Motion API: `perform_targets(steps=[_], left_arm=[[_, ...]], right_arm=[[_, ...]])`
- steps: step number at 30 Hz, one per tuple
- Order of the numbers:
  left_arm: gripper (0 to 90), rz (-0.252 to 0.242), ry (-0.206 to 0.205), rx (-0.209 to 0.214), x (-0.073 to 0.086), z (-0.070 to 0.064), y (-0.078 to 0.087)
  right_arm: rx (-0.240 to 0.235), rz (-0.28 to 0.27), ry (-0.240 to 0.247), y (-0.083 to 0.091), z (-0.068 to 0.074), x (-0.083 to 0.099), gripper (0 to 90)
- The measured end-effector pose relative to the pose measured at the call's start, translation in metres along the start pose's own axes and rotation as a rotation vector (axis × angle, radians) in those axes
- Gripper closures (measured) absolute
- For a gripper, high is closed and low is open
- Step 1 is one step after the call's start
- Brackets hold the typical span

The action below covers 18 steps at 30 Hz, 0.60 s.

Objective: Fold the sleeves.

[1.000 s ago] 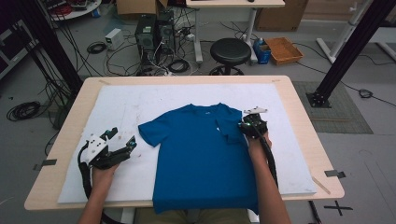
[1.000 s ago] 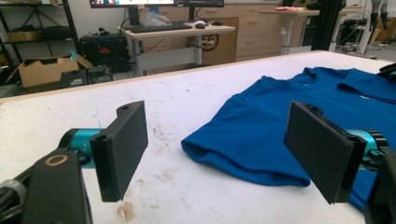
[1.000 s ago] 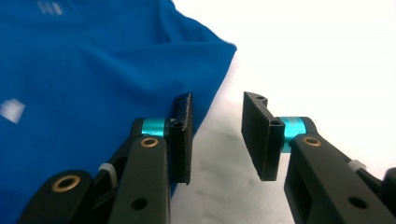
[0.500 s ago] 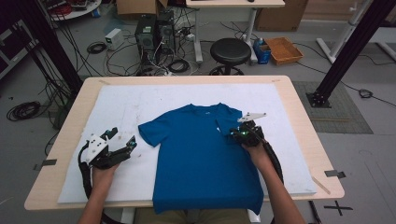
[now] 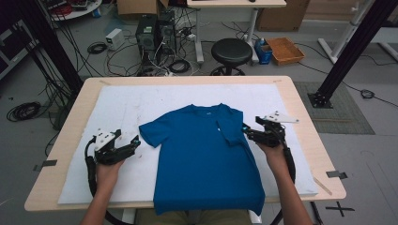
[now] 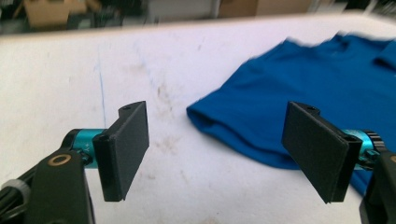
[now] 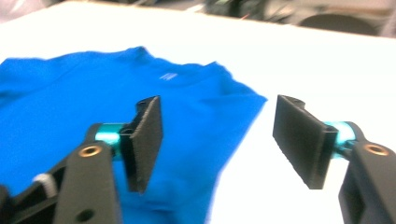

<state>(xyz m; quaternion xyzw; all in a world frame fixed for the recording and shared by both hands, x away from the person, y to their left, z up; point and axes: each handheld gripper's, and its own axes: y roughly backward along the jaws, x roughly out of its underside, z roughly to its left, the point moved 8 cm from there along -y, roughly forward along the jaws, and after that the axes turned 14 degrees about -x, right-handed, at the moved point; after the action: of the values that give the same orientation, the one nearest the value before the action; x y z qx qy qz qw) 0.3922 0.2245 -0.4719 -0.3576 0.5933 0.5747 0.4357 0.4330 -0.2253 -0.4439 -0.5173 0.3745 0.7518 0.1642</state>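
Flanking the blue T-shirt [image 5: 206, 154] at frame centre — left tool [image 5: 133, 144] and right tool [image 5: 247, 132] both gape empty, likely poised for sleeve folds.

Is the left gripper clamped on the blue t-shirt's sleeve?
No: the left gripper has its jaws wide apart over the white mat, short of the blue t-shirt.

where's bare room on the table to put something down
Bare white mat behind the shirt, from its collar to the far table edge. Smaller strips beside each sleeve are crowded by the left tool and right tool.
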Motion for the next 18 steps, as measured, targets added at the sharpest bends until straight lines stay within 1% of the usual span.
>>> perform_targets(steps=[1,2,3,4,5,6,7,8,9,10,11,12,13,14,15,16,17,18], left_arm=[[23.2,0.0,0.0,0.0,0.0,0.0,0.0],[23.2,0.035,0.021,-0.018,-0.004,-0.002,-0.007],[23.2,0.035,0.021,-0.018,-0.004,-0.002,-0.007],[23.2,0.049,0.035,-0.031,-0.006,-0.004,-0.011],[23.2,0.068,0.043,-0.042,-0.007,-0.006,-0.016],[23.2,0.096,0.04,-0.053,-0.006,-0.009,-0.022],[23.2,0.126,0.047,-0.059,-0.005,-0.011,-0.028],[23.2,0.187,0.053,-0.065,-0.004,-0.016,-0.039],[23.2,0.212,0.053,-0.067,-0.004,-0.018,-0.044],[23.2,0.212,0.053,-0.067,-0.004,-0.018,-0.044],[23.6,0.235,0.055,-0.074,-0.004,-0.02,-0.047],[24.4,0.28,0.046,-0.086,-0.002,-0.022,-0.056],[25.1,0.28,0.046,-0.086,-0.002,-0.022,-0.056],[26.2,0.309,0.037,-0.098,0.001,-0.024,-0.062],[27.6,0.309,0.037,-0.098,0.001,-0.024,-0.062],[29.1,0.331,0.038,-0.099,0.005,-0.027,-0.067],[29.2,0.331,0.038,-0.099,0.005,-0.027,-0.067],[29.2,0.327,0.026,-0.11,0.004,-0.027,-0.068]], right_arm=[[0.0,0.0,0.0,0.0,0.0,0.0,31.9],[0.051,-0.038,-0.015,0.011,-0.01,-0.002,29.8],[0.069,-0.05,-0.014,0.016,-0.014,-0.003,29.6],[0.08,-0.059,-0.016,0.02,-0.016,-0.003,29.5],[0.08,-0.059,-0.016,0.02,-0.016,-0.003,29.5],[0.089,-0.063,-0.015,0.023,-0.018,-0.003,29.4],[0.104,-0.065,-0.009,0.026,-0.022,-0.001,29.2],[0.111,-0.062,-0.008,0.028,-0.024,0.0,29.0],[0.119,-0.061,-0.008,0.029,-0.025,0.001,28.7],[0.124,-0.061,-0.009,0.03,-0.027,0.002,28.0],[0.129,-0.061,-0.016,0.032,-0.028,0.004,26.8],[0.133,-0.061,-0.025,0.033,-0.029,0.005,25.9],[0.133,-0.061,-0.025,0.033,-0.029,0.005,25.9],[0.141,-0.064,-0.032,0.035,-0.031,0.006,23.7],[0.144,-0.065,-0.028,0.037,-0.032,0.007,22.7],[0.148,-0.063,-0.036,0.038,-0.032,0.008,22.4],[0.148,-0.063,-0.036,0.038,-0.032,0.008,22.4],[0.147,-0.062,-0.027,0.039,-0.032,0.008,22.3]])
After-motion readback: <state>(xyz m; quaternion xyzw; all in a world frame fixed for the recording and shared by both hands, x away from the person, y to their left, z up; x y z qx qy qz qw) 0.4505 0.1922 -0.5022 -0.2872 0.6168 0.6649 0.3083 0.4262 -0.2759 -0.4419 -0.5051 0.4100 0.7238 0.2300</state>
